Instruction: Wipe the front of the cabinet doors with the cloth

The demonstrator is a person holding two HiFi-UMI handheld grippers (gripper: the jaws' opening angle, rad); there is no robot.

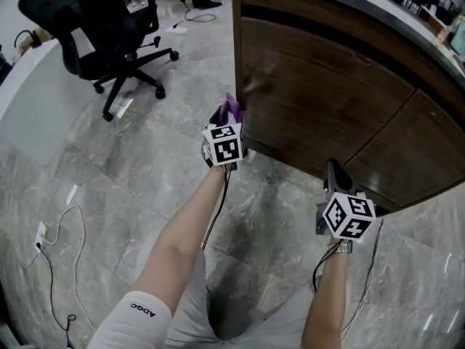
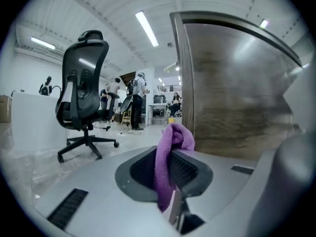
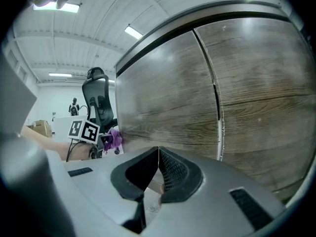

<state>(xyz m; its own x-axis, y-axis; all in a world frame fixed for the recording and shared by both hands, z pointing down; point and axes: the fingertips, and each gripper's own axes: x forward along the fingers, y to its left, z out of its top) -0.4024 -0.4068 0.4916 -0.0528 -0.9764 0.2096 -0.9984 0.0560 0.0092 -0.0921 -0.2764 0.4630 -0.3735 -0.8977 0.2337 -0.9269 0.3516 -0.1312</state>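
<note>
While the left gripper (image 1: 229, 120) pinches the purple cloth (image 1: 231, 109) at the cabinet's left corner, the right gripper (image 1: 336, 171) hangs low with its jaws pressed together, empty.
The cloth sits just beside the edge of the dark wooden cabinet doors (image 1: 327, 100); whether it touches them is unclear. A black office chair (image 1: 102, 27) stands well apart on the marble floor (image 1: 145, 173), next to a white desk (image 1: 29, 100).

One cloth (image 1: 231, 109), two doors (image 1: 312, 97), one chair (image 1: 94, 27)

Open floor (image 1: 145, 187) left, chair (image 1: 102, 27) beyond; cabinet doors (image 1: 327, 107) ahead.
</note>
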